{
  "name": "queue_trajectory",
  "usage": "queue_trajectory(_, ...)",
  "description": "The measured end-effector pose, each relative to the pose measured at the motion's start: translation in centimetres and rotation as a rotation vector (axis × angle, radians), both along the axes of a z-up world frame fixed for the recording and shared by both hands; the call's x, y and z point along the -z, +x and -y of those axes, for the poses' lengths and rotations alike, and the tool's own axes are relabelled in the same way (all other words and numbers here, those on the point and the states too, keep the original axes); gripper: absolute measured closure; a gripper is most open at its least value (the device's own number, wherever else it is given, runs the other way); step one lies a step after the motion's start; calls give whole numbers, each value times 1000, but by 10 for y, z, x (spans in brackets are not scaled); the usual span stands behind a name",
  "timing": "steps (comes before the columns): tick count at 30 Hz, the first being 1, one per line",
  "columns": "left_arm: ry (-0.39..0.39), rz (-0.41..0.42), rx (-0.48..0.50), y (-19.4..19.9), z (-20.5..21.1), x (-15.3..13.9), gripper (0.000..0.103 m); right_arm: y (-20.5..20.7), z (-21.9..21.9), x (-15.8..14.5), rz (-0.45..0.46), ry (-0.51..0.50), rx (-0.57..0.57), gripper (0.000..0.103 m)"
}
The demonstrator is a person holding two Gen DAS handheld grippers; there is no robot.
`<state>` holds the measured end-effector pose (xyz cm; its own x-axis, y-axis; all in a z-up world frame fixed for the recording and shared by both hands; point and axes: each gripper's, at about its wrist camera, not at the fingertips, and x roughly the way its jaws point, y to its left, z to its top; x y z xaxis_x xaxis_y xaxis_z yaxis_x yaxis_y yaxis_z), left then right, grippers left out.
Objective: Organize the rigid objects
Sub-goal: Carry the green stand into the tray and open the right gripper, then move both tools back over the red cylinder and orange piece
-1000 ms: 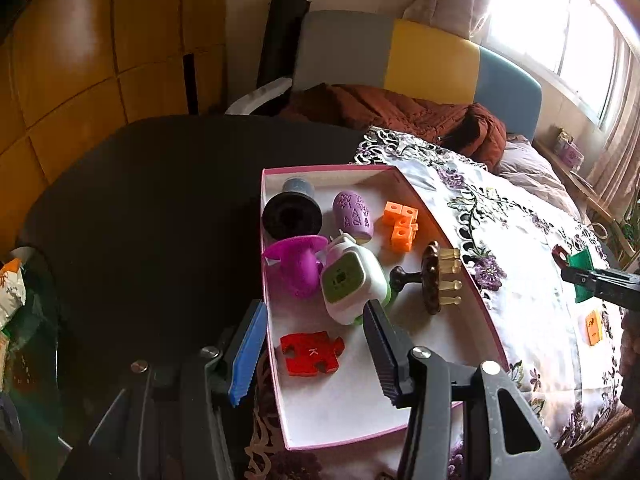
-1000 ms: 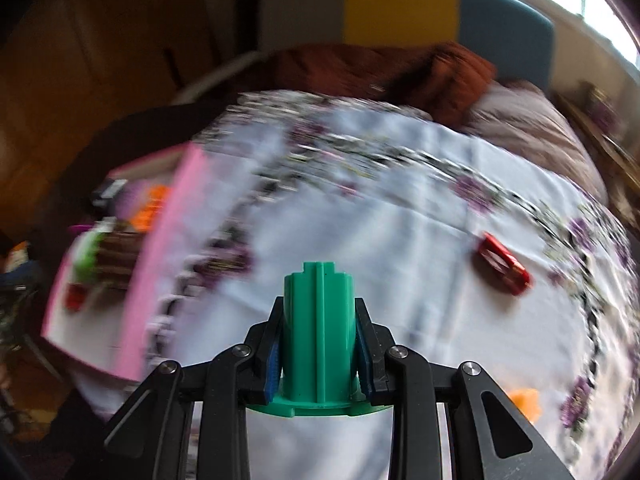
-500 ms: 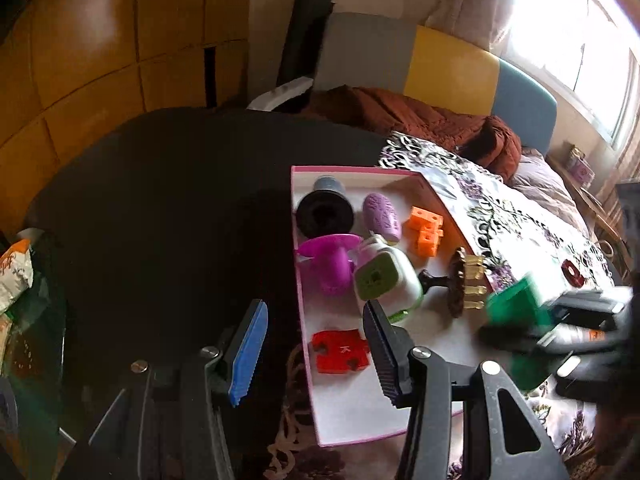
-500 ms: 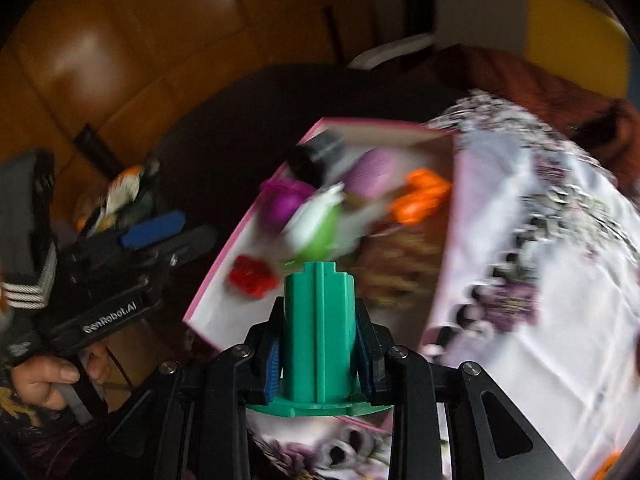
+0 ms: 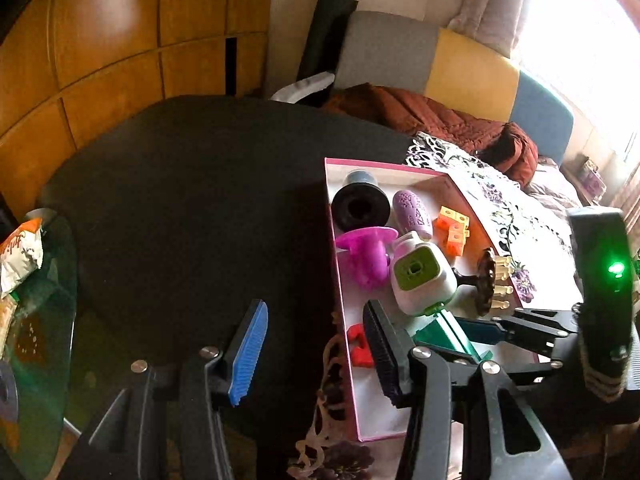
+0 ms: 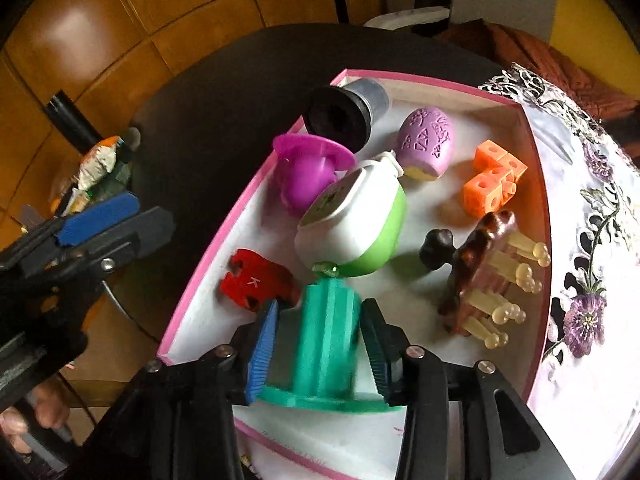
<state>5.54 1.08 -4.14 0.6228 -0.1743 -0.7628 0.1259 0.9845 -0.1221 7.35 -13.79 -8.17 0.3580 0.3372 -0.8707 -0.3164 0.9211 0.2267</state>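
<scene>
Left gripper (image 5: pixel 316 344): fingers wide apart, holding nothing, over the dark round tabletop (image 5: pixel 200 200) beside the pink-rimmed white box (image 6: pixel 208 256). Right gripper (image 6: pixel 318 348): fingers spread either side of the green ribbed plastic flanged piece (image 6: pixel 326 336) inside the box, blurred; contact unclear.

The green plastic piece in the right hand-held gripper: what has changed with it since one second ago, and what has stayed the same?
The right hand-held gripper carried the green plastic piece from above the floral tablecloth leftward into the pink-rimmed box. Its pads now stand apart from the piece, so it is being released. The left hand-held gripper stayed open and empty, and the red puzzle piece and the other toys kept their places.
</scene>
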Motion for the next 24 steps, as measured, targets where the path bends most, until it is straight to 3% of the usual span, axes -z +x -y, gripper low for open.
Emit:
queue_trajectory(2, 2, 7, -2, 0, 0, -2, 53, -5, 4, -6, 20, 17, 6, 49)
queue_trajectory(12, 27, 58, 19, -6, 8, -18, 53, -26, 32, -51, 167, 63, 46, 43)
queue_trajectory(24, 60, 92, 100, -17, 38, -30, 53, -44, 106, -79, 259, -3, 211, 39)
